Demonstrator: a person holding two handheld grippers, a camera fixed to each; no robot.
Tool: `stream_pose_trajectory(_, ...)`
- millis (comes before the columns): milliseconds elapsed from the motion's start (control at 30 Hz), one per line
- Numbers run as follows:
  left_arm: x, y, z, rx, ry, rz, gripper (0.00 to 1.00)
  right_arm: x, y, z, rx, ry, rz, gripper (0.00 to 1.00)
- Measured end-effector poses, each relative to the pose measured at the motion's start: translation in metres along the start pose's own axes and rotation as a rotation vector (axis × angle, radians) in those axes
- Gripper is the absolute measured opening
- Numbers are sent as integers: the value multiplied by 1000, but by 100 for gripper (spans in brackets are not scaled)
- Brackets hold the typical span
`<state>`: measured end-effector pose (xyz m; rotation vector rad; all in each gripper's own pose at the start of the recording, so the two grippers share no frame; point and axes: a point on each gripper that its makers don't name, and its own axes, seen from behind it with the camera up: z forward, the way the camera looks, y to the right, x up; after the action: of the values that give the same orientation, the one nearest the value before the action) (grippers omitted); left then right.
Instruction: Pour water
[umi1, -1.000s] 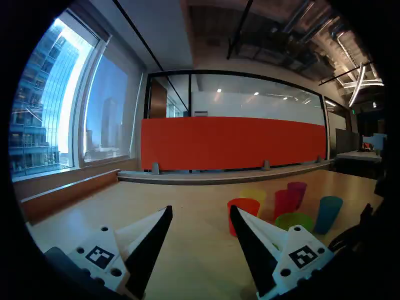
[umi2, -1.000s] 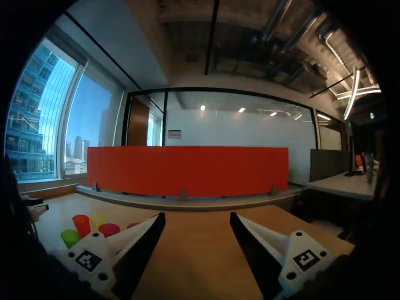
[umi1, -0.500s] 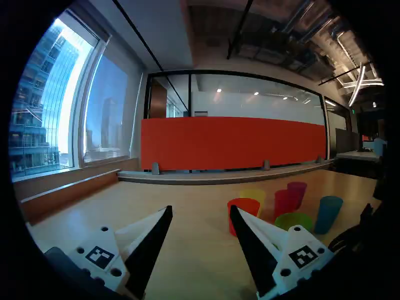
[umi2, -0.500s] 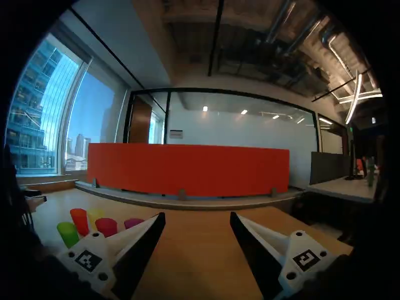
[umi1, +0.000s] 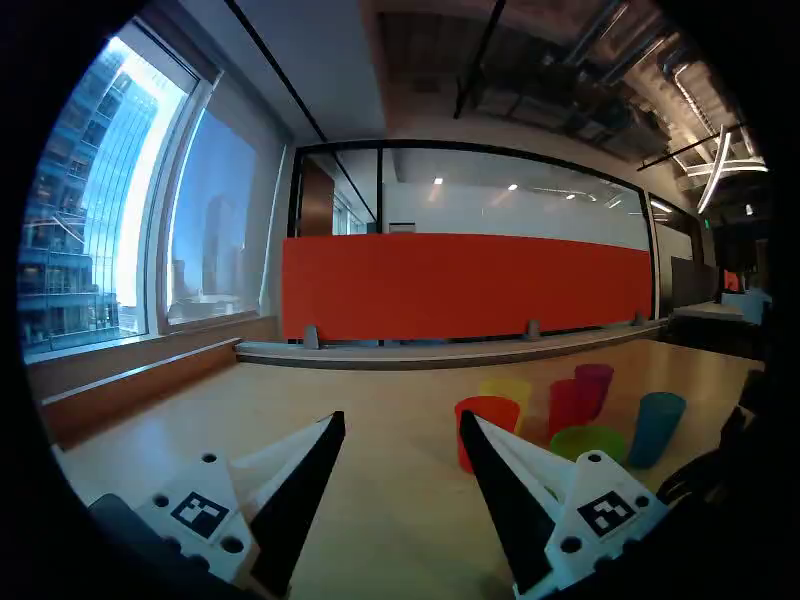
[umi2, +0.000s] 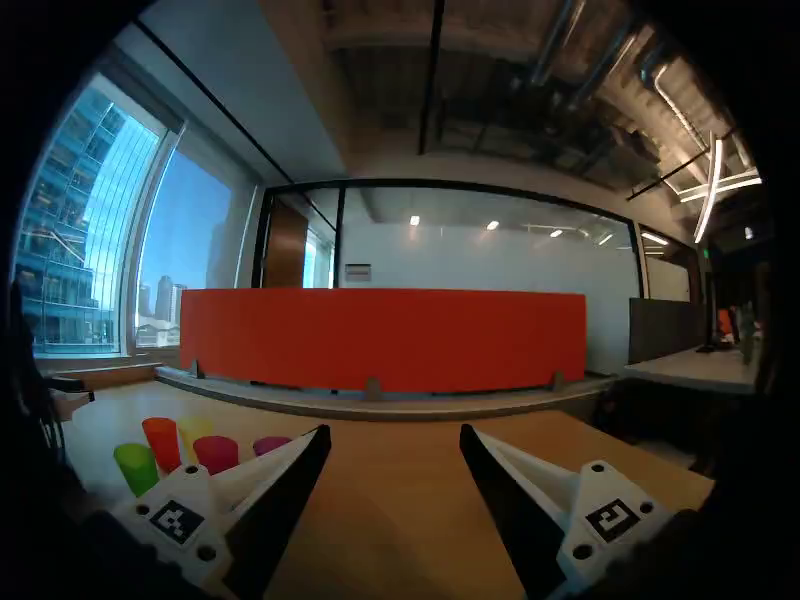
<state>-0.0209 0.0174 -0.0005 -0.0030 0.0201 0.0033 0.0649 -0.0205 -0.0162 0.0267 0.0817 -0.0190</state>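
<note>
In the left gripper view, my left gripper (umi1: 400, 425) is open and empty above a wooden table (umi1: 380, 420). Past its right finger stand several plastic cups: an orange cup (umi1: 480, 420), a yellow cup (umi1: 507, 390), a red cup (umi1: 570, 404), a purple cup (umi1: 596, 379), a green cup (umi1: 585, 442) and a blue cup (umi1: 658, 426). In the right gripper view, my right gripper (umi2: 395, 438) is open and empty. The cups sit far left of it: green cup (umi2: 136, 467), orange cup (umi2: 161, 443), yellow cup (umi2: 197, 430), red cup (umi2: 215, 453), purple cup (umi2: 270, 444).
A long orange divider panel (umi1: 465, 285) stands along the table's far edge. Tall windows (umi1: 120, 230) line the left wall. Another desk (umi2: 695, 368) is at the right. Dark cables (umi2: 40, 400) hang at the left edge of the right gripper view.
The right gripper view has shifted slightly, with the cups a little higher and nearer the left finger. The left gripper has stayed still. Both stay open.
</note>
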Motion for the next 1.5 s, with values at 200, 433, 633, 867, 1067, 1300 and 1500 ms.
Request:
stream_pose_trajectory(200,1,1,0,0,0,1,84,-10,1,1,2,1,4,100)
stream_pose_trajectory(433,1,0,0,0,0,1,85,-23,2,4,-2,-2,4,100)
stream_pose_trajectory(633,0,0,0,0,0,0,85,-35,2,5,-3,-12,-9,100)
stream_pose_trajectory(867,0,0,0,0,0,0,85,-46,6,8,-4,-33,9,100)
stream_pose_trajectory(1067,0,0,0,0,0,0,85,-52,7,10,-3,-44,13,100)
stream_pose_trajectory(1300,1,0,0,0,0,1,85,-58,9,10,-4,-58,10,100)
stream_pose_trajectory(1500,1,-1,0,0,0,0,85,-62,12,11,-10,-64,16,100)
